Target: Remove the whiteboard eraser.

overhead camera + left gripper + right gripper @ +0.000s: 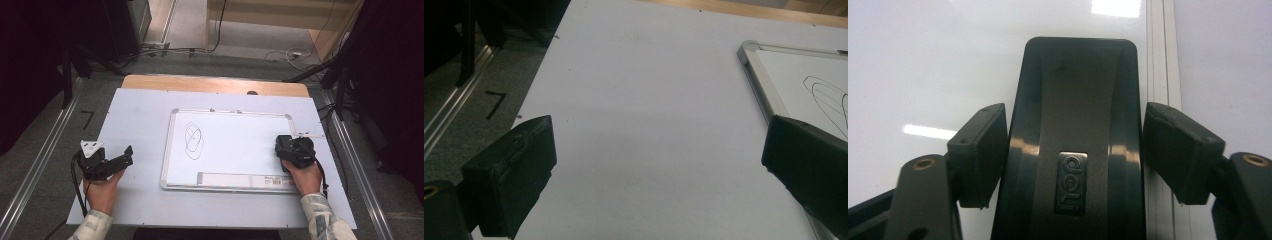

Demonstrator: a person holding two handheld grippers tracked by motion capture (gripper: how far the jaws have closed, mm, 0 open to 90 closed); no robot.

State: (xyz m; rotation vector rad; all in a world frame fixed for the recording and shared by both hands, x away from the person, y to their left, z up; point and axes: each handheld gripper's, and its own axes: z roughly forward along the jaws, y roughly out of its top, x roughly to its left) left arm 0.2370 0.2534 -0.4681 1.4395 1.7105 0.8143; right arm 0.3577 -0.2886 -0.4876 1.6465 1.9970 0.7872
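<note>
Bare sheet (135, 125) lies open left of the whiteboard (235, 145).

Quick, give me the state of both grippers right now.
Left gripper: open, jaws wide apart, holding nothing, over the white sheet.
Right gripper: jaws around the black eraser on the whiteboard; a firm clamp cannot be told.

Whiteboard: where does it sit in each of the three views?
High view: whiteboard lies mid-table, right of centre.
Left gripper view: whiteboard at the upper right edge, scribble on it.
Right gripper view: whiteboard is the glossy white surface under the eraser.
Shared landmark: its silver frame.
</note>
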